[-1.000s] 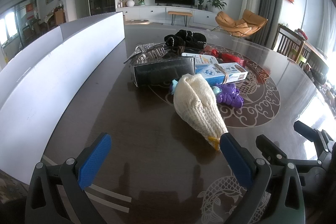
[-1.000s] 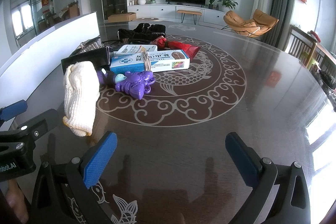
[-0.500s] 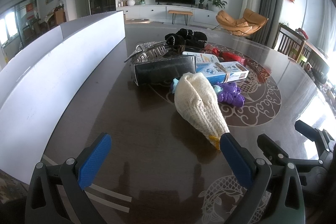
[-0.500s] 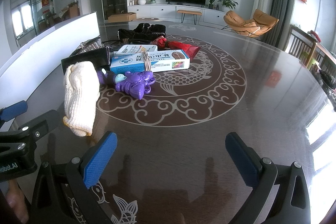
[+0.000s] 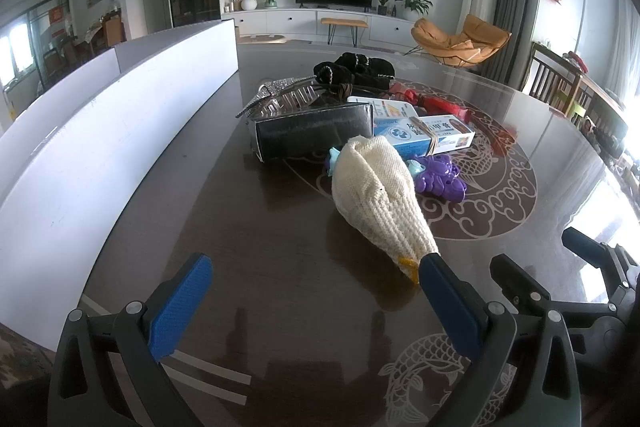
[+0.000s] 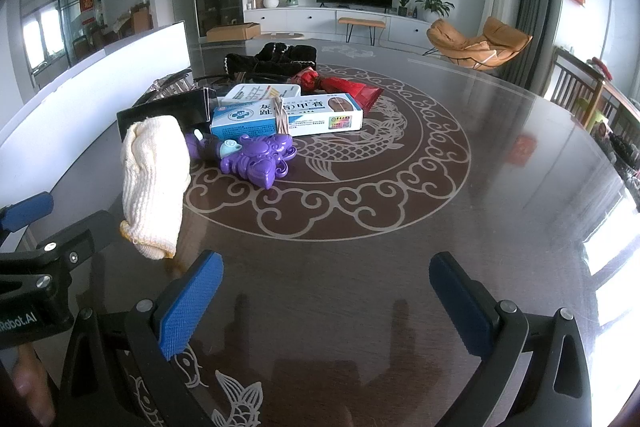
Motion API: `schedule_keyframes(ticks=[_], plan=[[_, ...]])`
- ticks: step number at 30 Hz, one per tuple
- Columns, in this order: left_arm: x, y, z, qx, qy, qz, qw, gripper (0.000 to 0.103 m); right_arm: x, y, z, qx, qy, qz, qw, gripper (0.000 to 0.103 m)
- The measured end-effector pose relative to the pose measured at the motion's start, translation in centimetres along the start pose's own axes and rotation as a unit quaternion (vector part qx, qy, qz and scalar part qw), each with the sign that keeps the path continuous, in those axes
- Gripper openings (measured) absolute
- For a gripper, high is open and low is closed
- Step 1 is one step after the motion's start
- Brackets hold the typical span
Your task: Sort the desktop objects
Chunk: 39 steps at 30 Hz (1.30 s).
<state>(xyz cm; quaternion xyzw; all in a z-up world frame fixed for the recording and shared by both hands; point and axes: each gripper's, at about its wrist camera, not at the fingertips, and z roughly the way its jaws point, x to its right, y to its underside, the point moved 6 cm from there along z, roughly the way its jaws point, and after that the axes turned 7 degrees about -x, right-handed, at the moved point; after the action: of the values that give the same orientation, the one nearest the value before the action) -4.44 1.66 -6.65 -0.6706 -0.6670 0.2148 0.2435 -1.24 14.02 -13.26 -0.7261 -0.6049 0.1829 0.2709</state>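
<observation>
Nearest to me, the left gripper [image 5: 316, 301] hangs low over the dark worktop [image 5: 248, 227] with its blue pads spread wide and nothing between them; the right gripper [image 6: 326, 297] does the same beside it, released and empty. Over the last second almost nothing has shifted: the left one has crept a touch closer to the pile, the right has not stirred. So I'd say the sorting has not begun, and this is a pause before the first pick.

Just past the left gripper's right pad lies the cream knitted glove [image 5: 380, 195], its yellow-edged cuff almost at that pad. It looks the likeliest first target, soft and easy to pinch.

Behind it sit the purple toy [image 6: 256, 159], the black box [image 5: 312, 137] and the blue-and-white medicine carton [image 6: 288, 119] bound with a rubber band, all crowded together.

Farther off are a red packet [image 6: 340, 87], a silvery hair clip [image 5: 280, 93] and a black fabric bundle [image 5: 352, 71]. A white board [image 5: 100, 131] lines the left edge.
</observation>
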Motion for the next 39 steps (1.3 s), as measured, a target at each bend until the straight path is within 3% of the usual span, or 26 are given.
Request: schedule_keyframes(ticks=[39], plan=[[0.08,-0.11,-0.02,-0.001,0.0,0.002,1.0,0.103,-0.11,-0.09,-0.38,-0.001,0.0,0.0,1.0,0.103]])
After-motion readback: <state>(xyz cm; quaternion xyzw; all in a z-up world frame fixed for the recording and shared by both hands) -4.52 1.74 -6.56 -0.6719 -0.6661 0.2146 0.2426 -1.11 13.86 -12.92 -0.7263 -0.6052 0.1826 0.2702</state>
